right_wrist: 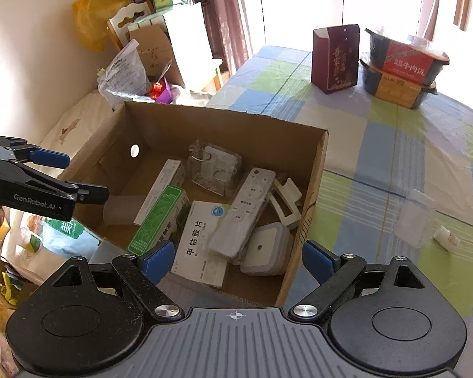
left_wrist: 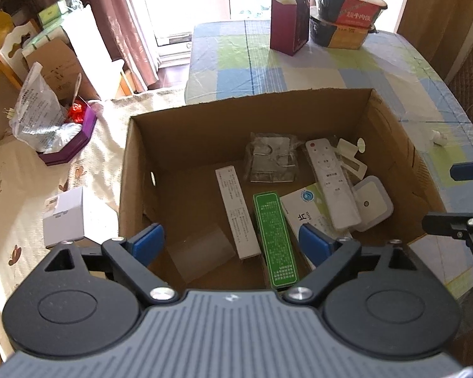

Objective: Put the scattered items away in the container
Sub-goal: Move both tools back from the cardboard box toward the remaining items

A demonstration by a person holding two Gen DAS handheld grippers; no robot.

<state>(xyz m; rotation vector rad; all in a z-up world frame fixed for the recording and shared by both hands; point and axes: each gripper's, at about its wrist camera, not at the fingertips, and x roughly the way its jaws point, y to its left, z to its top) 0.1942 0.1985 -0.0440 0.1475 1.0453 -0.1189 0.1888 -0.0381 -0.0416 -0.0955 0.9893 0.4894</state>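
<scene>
Both tongs spread wide, nothing between them. Left tongs [left_wrist: 231, 241] hang over the near-left part of the cardboard box [left_wrist: 132, 163]; right tongs [right_wrist: 238, 260] sit over its near-right corner, one blue pad inside the box line, the other out over the table [right_wrist: 378, 157]. Box is open-topped, stands at the table's edge next to a cream patterned bedspread [left_wrist: 22, 189]. Already in the box: white remote [right_wrist: 242, 214] lying tilted across a white medicine carton with blue logo [right_wrist: 201, 252], green carton [left_wrist: 274, 239] beside a long white carton [left_wrist: 236, 211], clear plastic packet with metal hooks [left_wrist: 271, 160] toward the far wall, white square gadget with a centre dot [right_wrist: 265, 249] at the right wall, white plastic bracket [right_wrist: 285, 203] behind it, a clear plastic sheet [left_wrist: 201, 252] on the floor near-left. Still outside on the checked cloth: small white bottle [right_wrist: 446, 237] on its side, touching or just beside a clear plastic case [right_wrist: 414, 219], both well apart from the box. Small white box [left_wrist: 64, 217] on the bedspread, just left of the cardboard box. Far end of the table: maroon paper bag [right_wrist: 335, 60] upright, two stacked instant-meal bowls [right_wrist: 403, 66] beside it. Purple tray with crumpled bags [left_wrist: 63, 138] on the bedspread further back.
</scene>
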